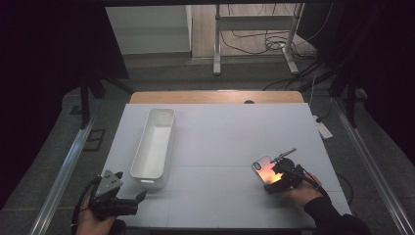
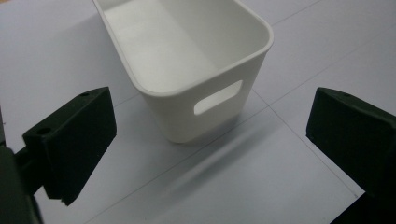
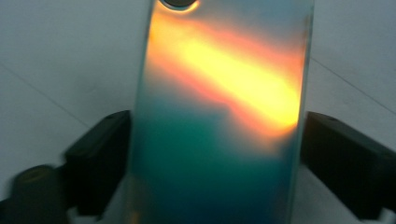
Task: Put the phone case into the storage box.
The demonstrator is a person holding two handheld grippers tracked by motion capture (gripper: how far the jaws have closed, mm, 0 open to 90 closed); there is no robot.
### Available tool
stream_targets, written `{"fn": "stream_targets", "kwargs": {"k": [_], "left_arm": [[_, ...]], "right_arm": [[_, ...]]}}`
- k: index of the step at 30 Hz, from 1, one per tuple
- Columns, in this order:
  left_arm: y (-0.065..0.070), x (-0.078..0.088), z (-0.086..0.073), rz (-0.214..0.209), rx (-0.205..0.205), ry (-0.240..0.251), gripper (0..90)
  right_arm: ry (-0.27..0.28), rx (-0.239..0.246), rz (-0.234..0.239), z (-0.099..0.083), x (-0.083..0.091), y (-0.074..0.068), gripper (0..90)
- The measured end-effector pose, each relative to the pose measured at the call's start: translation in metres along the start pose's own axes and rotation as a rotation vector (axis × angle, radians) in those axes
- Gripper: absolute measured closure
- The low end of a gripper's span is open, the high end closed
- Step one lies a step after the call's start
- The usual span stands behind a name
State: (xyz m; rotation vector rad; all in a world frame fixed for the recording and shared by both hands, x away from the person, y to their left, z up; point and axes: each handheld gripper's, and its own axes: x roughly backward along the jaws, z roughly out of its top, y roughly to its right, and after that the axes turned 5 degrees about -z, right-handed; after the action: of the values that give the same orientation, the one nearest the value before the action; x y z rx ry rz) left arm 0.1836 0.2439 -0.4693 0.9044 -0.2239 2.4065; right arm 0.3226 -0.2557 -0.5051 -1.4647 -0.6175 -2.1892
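Note:
A phone [image 1: 265, 170] with a shiny orange and teal back lies on the pale table [image 1: 230, 132] at the right front. My right gripper [image 1: 272, 176] reaches over it from the near side. In the right gripper view the phone [image 3: 219, 116] sits between the two black jaws, and both pads touch its long edges. A long white bin [image 1: 143, 147] stands empty at the left. My left gripper [image 1: 137, 199] rests at the front left corner. It is open and points at the bin's near end [image 2: 177, 119], which has a handle slot, a short way off.
Beyond the table's far edge a metal stand [image 1: 217, 44] and loose cables [image 1: 274, 41] lie on the floor. Dark curtains hang on both sides. A rail [image 1: 63, 166] runs along the table's left side.

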Motion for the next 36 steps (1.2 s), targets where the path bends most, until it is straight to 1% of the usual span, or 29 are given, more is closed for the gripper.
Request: {"fn": "stream_targets", "kwargs": {"k": [4,10,13,15,18,22,24,25,26,28,36], "left_arm": [[0.000,0.000,0.000,0.000,0.008,0.005,2.0],[-0.001,0.001,0.000,0.002,0.013,0.007,1.2],[-0.002,0.001,0.000,-0.006,0.015,0.007,1.5],[-0.003,0.001,0.000,-0.020,0.019,0.006,1.7],[-0.003,0.001,0.000,-0.033,0.016,0.006,2.4],[-0.004,0.000,0.001,-0.038,0.016,-0.002,1.3],[-0.004,0.000,0.000,-0.037,0.026,0.004,0.0],[-0.005,0.001,0.000,-0.039,0.033,0.008,0.0],[-0.005,0.001,0.000,-0.039,0.033,0.008,0.0],[-0.007,0.002,0.000,-0.047,0.045,0.017,0.0],[-0.008,0.003,-0.001,-0.053,0.055,0.030,0.0]], "right_arm": [[-0.013,-0.006,0.000,0.002,0.002,0.000,16.3],[-0.002,-0.001,0.006,0.001,0.002,0.002,16.7],[0.002,-0.003,0.005,0.000,0.002,0.002,16.7],[0.008,-0.002,0.012,0.000,0.003,0.002,16.7],[0.027,-0.004,0.021,0.000,0.005,0.002,16.7],[0.052,0.010,0.030,0.002,0.008,0.001,16.7],[0.065,0.014,0.027,0.002,0.010,0.000,16.7],[0.070,0.018,0.034,0.002,0.010,0.000,16.7],[0.076,0.021,0.033,0.003,0.011,0.000,16.7],[0.081,0.029,0.029,0.003,0.012,-0.001,16.7],[0.128,0.024,0.047,0.004,0.018,0.001,16.7]]}}
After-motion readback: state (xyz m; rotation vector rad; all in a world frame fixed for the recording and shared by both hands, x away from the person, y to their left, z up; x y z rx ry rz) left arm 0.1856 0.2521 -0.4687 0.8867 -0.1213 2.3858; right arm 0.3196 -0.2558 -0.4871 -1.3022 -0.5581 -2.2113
